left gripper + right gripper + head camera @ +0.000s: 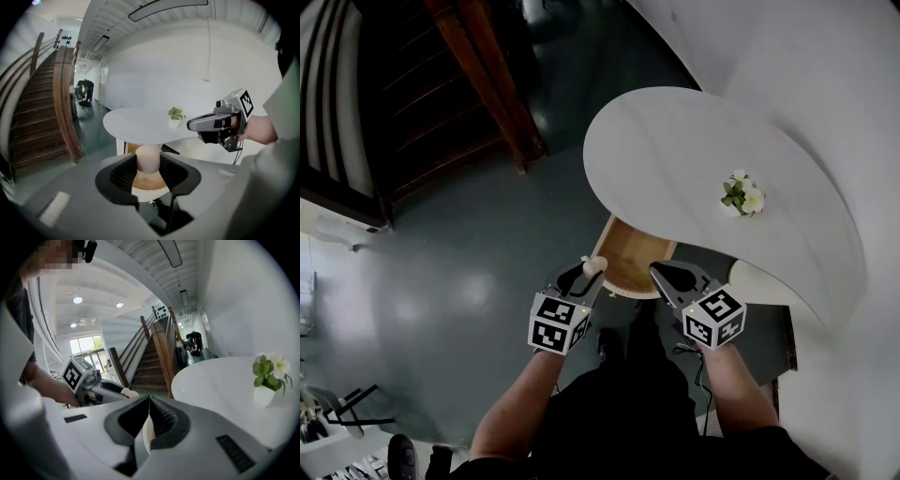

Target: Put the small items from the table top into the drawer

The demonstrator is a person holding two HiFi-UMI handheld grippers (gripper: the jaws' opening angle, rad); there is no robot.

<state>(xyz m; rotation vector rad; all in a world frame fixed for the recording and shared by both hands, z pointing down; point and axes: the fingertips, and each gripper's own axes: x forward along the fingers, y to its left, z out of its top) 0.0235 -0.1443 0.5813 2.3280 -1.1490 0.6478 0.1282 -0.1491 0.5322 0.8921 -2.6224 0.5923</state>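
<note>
My left gripper [591, 268] is shut on a small beige egg-shaped item [594, 265], held over the left front corner of the open wooden drawer [630, 255] under the white round table [675, 150]. In the left gripper view the item [148, 157] stands upright between the pads, with the drawer's wooden floor and white front [149, 190] below. My right gripper [657, 272] hovers by the drawer's right front corner, jaws together at the tips [149, 401]. A thin white edge shows in the gap below them; I cannot tell whether it is gripped.
A small white pot with green leaves and white flowers [742, 195] stands on the table's right side. A wooden staircase [487, 84] rises at the far left across the dark floor. A white wall runs behind the table.
</note>
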